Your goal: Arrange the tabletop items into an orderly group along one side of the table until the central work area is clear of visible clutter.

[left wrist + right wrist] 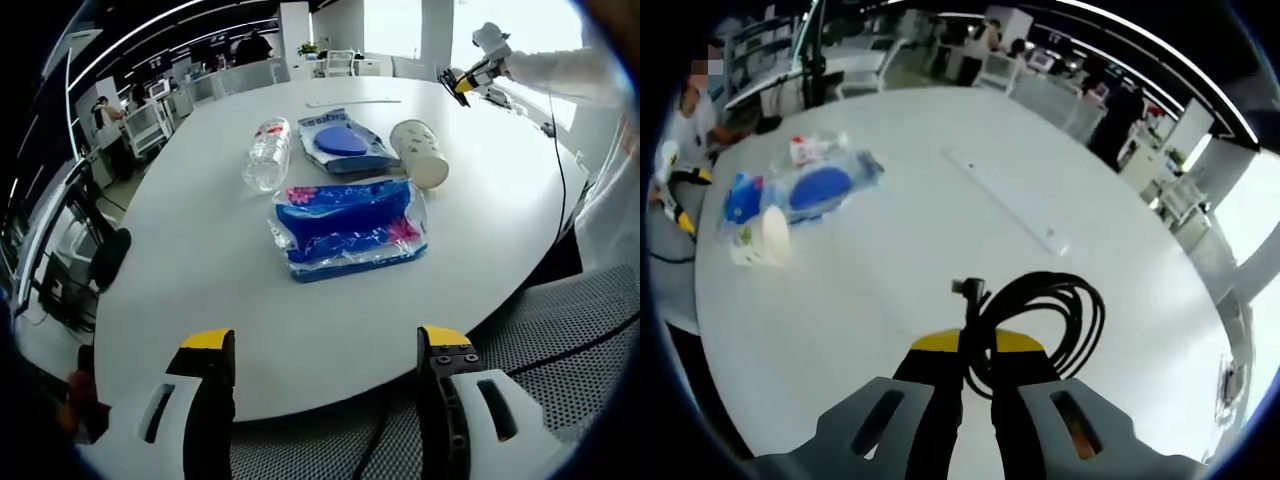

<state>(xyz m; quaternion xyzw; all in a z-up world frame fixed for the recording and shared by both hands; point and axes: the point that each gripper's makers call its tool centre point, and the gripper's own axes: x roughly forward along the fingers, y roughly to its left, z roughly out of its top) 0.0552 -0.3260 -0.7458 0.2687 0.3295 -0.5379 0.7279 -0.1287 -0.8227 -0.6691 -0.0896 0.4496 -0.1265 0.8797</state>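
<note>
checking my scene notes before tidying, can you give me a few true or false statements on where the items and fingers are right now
1. The right gripper is shut on a coiled black cable. True.
2. The paper cup stands upright on the table. False: it lies on its side, next to the blue pouch.
3. The left gripper is open and holds nothing. True.
4. The clear water bottle lies on its side. True.
5. The blue tissue pack lies beyond the bottle, at the far edge of the table. False: it is the nearest item to the left gripper, in front of bottle, pouch and cup.
</note>
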